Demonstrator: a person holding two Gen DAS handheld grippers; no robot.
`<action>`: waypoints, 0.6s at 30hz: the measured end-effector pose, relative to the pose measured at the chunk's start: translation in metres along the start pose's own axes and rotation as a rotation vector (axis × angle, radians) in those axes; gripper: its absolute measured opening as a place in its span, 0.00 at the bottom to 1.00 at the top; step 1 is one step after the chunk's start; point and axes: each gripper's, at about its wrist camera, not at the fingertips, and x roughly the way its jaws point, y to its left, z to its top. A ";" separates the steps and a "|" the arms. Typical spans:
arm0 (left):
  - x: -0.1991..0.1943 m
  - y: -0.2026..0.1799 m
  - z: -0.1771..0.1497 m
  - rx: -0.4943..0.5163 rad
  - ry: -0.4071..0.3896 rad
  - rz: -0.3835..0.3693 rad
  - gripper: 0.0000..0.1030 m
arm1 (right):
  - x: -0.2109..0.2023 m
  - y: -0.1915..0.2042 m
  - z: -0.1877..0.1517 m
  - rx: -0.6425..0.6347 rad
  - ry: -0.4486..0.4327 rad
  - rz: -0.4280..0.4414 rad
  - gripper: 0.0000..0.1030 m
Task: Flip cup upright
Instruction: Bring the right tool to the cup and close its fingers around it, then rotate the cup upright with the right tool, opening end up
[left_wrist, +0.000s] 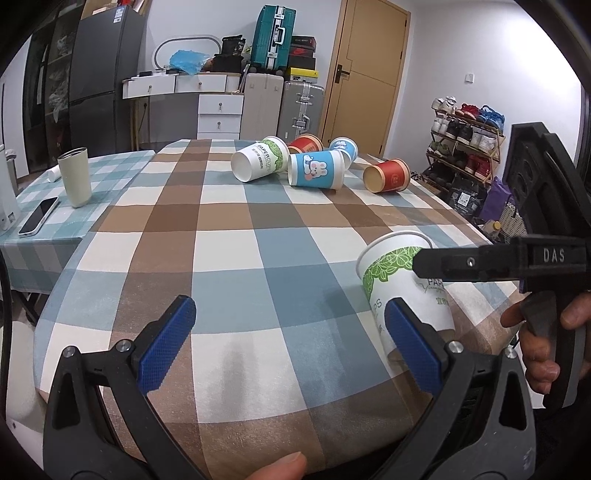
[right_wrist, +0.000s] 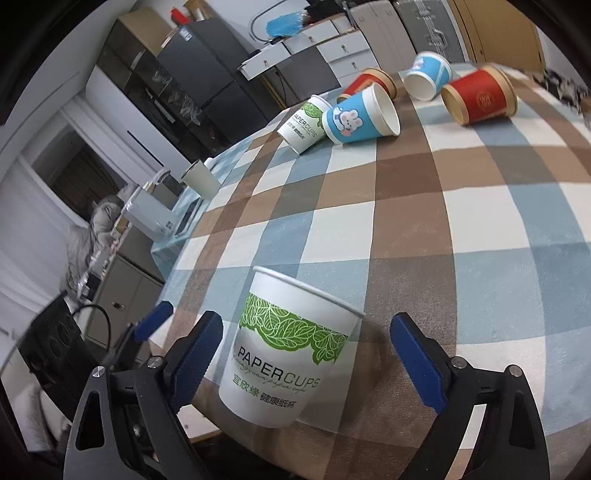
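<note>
The white cup with green leaves (right_wrist: 291, 350) stands upright, mouth up, on the checked cloth of the bench (right_wrist: 461, 221), close to its near edge. The right tongs (right_wrist: 306, 354) are spread wide around it: the left blue pad (right_wrist: 201, 354) sits just beside the cup wall, and the right pad stands clear of it with cloth showing between, so they grip nothing. In the left wrist view the same cup (left_wrist: 402, 288) shows at the right, with the right tongs' black finger crossing in front of its leaf band.

The left tongs (left_wrist: 291, 343) are also wide open and hold nothing, hanging over bare cloth to the left of the cup.

At the far end of the bench lie 5 other cups on their sides: a second white cup (left_wrist: 260, 158), a blue rabbit cup (left_wrist: 316, 169) touching it, a red cup (left_wrist: 304, 143) and a small blue cup (left_wrist: 345, 147) behind those, and another red cup (left_wrist: 386, 175) apart to the right. A tall cream tumbler (left_wrist: 75, 176) and a phone (left_wrist: 38, 215) rest on the lower side table at the left.
</note>
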 end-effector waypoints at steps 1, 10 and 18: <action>0.000 -0.001 0.000 0.002 0.001 0.001 0.99 | 0.001 -0.001 0.001 0.014 0.003 0.007 0.87; 0.000 -0.001 0.000 0.004 0.000 0.002 0.99 | 0.010 -0.008 0.008 0.070 0.037 0.039 0.80; 0.000 -0.001 0.000 0.002 0.001 0.001 0.99 | 0.007 -0.005 0.007 0.054 0.022 0.088 0.69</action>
